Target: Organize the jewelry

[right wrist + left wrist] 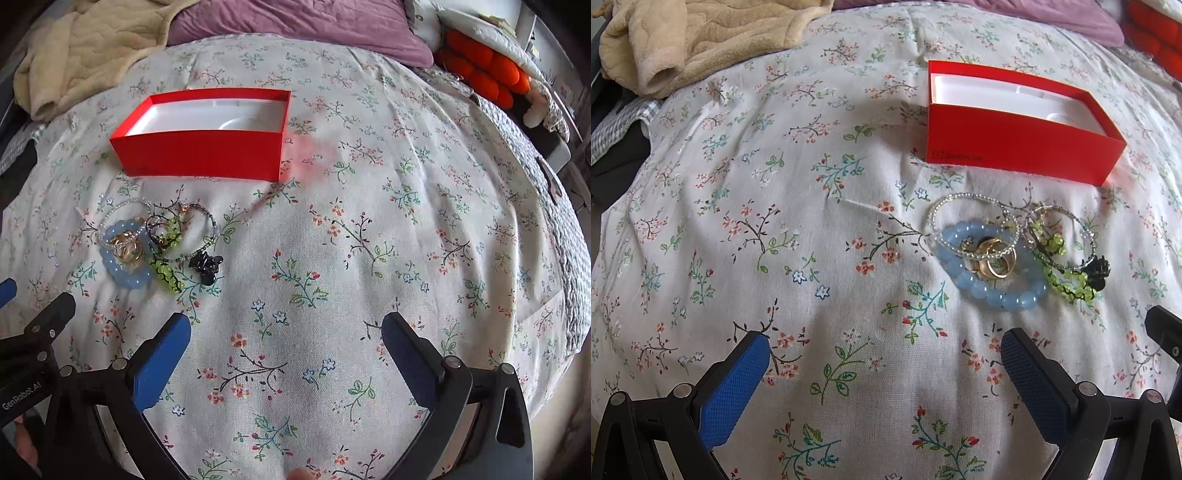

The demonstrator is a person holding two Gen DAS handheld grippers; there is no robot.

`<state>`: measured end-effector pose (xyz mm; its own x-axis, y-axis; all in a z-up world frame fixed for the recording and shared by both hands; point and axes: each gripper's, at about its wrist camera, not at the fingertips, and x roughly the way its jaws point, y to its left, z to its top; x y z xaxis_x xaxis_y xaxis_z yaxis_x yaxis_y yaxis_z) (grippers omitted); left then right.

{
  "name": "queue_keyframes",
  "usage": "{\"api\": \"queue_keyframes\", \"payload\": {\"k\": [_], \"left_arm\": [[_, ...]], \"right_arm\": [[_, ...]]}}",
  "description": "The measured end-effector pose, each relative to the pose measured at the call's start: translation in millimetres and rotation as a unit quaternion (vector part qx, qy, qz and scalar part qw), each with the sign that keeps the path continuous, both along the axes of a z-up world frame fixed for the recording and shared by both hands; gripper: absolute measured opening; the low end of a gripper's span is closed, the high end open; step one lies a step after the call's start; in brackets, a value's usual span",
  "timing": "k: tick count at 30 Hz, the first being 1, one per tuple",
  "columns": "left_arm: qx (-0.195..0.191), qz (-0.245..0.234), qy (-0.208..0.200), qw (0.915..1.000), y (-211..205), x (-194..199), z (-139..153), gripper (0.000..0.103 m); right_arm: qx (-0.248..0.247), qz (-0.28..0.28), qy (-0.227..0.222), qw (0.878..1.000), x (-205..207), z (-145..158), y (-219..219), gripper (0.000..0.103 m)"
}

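Note:
A pile of jewelry lies on the floral bedspread: a blue bead bracelet (990,280) (123,271), gold rings (993,260) (127,247), clear bead bangles (964,210), a green bead bracelet (1067,286) (166,273) and a black flower piece (1097,271) (207,266). An open red box (1023,155) (201,153) with a white inside stands just behind the pile. My left gripper (884,350) is open and empty, near and left of the pile. My right gripper (286,328) is open and empty, near and right of the pile.
A beige fleece garment (701,40) (88,48) lies at the back left. A purple pillow (295,22) is behind the box. Orange cushions (484,70) sit at the back right. The bed's edge falls away on the right (569,280).

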<state>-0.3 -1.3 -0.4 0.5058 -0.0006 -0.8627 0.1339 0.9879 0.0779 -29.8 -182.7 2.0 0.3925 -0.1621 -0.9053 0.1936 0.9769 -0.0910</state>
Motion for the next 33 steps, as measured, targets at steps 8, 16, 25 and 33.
{"api": "queue_keyframes", "payload": {"k": [8,16,25,33], "left_arm": [[0.000,0.001,-0.001,1.0000,-2.4,-0.5,-1.5,0.103],[0.000,0.000,0.001,1.0000,0.0,-2.4,-2.0,0.103],[-0.002,0.000,0.000,1.0000,0.3,-0.6,-2.5,0.103],[-0.003,-0.002,0.002,1.0000,1.8,-0.5,-3.2,0.103]], "right_arm": [[-0.001,0.002,0.002,1.000,1.2,0.3,1.1,0.103],[-0.001,0.002,0.003,1.000,0.9,0.2,0.9,0.103],[-0.001,0.002,0.003,1.000,0.2,-0.3,0.3,0.103],[-0.002,0.003,0.004,1.000,0.8,0.4,0.7,0.103]]}}
